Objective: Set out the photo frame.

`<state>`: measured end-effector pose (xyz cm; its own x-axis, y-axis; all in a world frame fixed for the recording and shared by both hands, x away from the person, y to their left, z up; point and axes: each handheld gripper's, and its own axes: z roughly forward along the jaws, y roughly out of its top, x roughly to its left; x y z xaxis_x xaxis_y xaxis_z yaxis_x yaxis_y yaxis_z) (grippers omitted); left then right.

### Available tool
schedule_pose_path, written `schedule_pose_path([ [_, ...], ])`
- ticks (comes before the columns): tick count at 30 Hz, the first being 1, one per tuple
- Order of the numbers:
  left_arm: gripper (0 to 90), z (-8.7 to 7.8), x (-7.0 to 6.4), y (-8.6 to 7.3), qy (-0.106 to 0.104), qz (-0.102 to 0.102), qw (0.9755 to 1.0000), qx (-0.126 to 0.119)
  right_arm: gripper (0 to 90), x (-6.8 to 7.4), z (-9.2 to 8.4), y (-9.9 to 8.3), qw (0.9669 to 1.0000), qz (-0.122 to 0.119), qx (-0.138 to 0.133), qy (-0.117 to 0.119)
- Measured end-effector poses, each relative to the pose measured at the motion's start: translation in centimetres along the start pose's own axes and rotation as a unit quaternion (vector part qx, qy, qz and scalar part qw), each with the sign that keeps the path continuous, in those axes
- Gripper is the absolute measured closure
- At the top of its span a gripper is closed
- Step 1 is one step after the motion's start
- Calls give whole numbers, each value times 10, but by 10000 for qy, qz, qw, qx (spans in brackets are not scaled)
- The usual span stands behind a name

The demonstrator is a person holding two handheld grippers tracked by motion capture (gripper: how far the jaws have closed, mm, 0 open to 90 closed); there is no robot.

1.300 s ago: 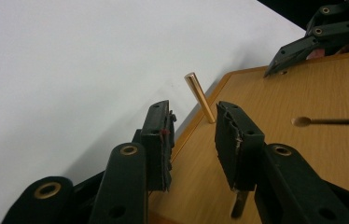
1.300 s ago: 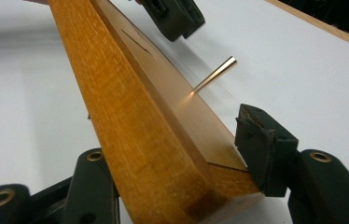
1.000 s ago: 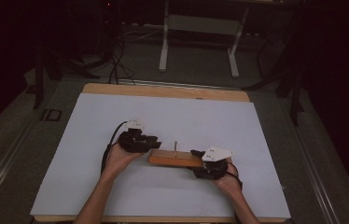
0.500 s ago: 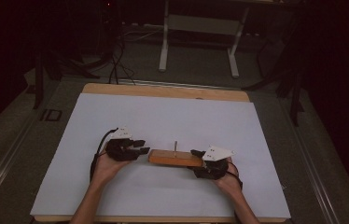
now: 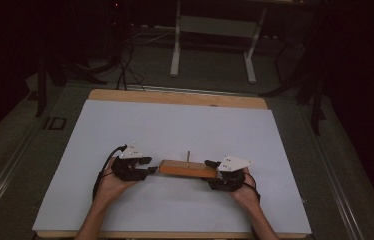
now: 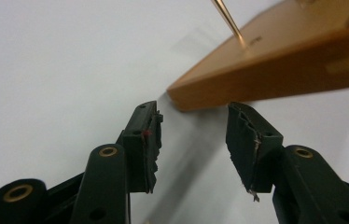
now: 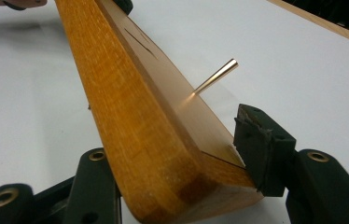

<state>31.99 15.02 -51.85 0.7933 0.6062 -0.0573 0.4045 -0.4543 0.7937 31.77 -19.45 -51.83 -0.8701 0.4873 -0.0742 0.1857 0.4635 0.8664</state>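
The wooden block (image 5: 188, 169) lies flat on the white worktop (image 5: 175, 125), near the person's edge, with a thin brass pin (image 5: 188, 157) standing up from its top. The right tongs (image 5: 214, 175) are clenched across the block's right end, the wood wedged between the two pads in the right gripper view. The left tongs (image 5: 151, 166) stand released just off the block's left end; their jaws have just been opening, and nothing lies between them. The risk from here, I judge, is that the block is gripped at one end alone: a lift now could let the far end sag or swing, and the smooth wood might twist out of the pads. The left tongs, closing askew, could also shove the block rather than catch it. The worktop is a plain white sheet over a wooden board (image 5: 175, 97); beyond it the room is dark, with cables (image 5: 125, 60) and a pale metal stand (image 5: 212, 40) on the floor.
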Motion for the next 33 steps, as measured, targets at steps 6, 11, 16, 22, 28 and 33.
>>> schedule_pose_path([
  [6, 493, 5, -5, 1, -100, 152, 9998, 28, 476, -1, -1, 0, 10000, 39, -8, 23],
  [11, 482, 12, -8, 5, -101, 264, 9996, 13, 478, -2, -1, 0, 10000, 47, -8, 34],
  [16, 458, 21, -11, 10, -70, 354, 9993, -33, 478, -3, -2, 0, 10000, 65, -23, 48],
  [22, 448, 28, -12, 13, -55, 416, 9991, -91, 480, -5, -4, 0, 9999, 104, -57, 23],
  [28, 443, 34, -12, 17, 21, 440, 9990, -114, 481, -7, -6, -1, 9999, 138, -79, 4],
  [33, 460, 36, -12, 18, 69, 441, 9989, -132, 481, -8, -6, -1, 9998, 162, -85, -7],
])
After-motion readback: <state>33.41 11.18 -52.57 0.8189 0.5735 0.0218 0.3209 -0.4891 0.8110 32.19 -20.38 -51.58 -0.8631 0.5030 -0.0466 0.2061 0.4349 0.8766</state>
